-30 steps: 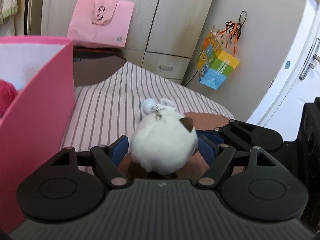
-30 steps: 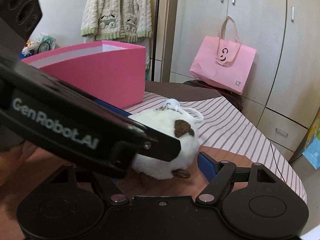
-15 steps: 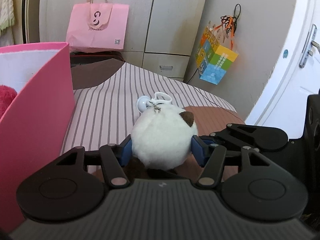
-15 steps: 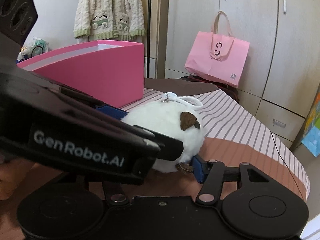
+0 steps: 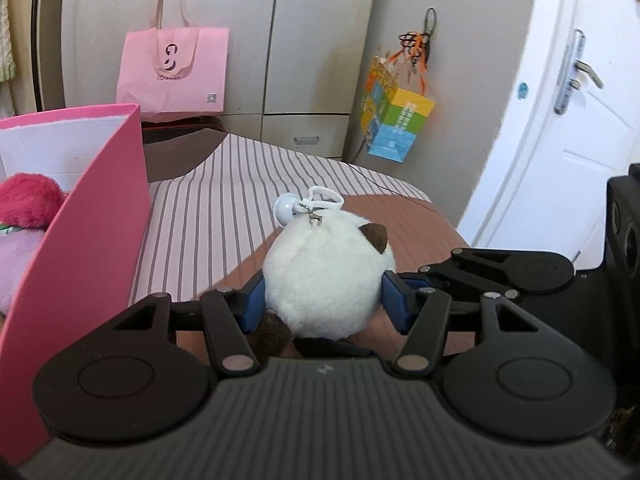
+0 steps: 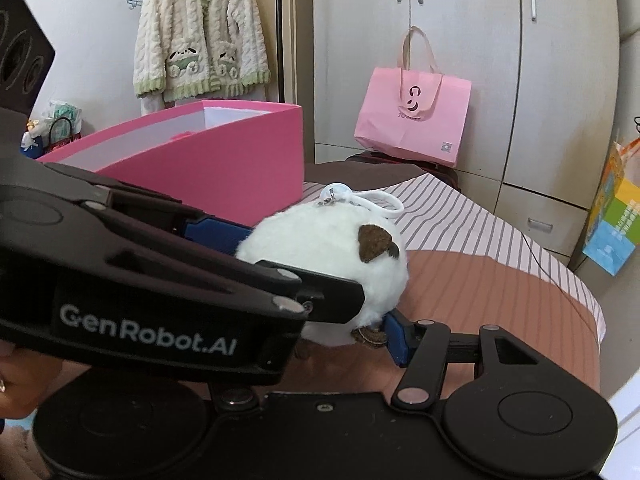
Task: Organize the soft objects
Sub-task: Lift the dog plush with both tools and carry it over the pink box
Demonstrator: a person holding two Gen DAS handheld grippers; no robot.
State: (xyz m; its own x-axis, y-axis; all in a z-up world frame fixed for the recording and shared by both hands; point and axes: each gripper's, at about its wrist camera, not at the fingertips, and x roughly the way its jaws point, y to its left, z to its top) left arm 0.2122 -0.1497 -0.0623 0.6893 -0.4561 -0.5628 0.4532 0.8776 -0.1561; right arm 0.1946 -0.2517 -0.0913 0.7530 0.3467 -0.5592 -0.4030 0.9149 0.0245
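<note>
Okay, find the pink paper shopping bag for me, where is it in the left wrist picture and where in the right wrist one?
Left wrist: pink shopping bag upper left, against the wardrobe, above the pink box.
Right wrist: the bag upper right of centre, right of that box.
Shared landmark: the white plush ball, low and central in both.

Both sets of jaws have just been closing in on the white plush ball (image 5: 326, 280). The left gripper (image 5: 324, 300) is now squeezing it at 3 and 9 o'clock, the right gripper (image 6: 360, 320) pressing at its 5 o'clock. The ball's now riding clear of the bedspread (image 5: 208, 200), and the pink box (image 5: 80, 240) is showing more of its inside.
</note>
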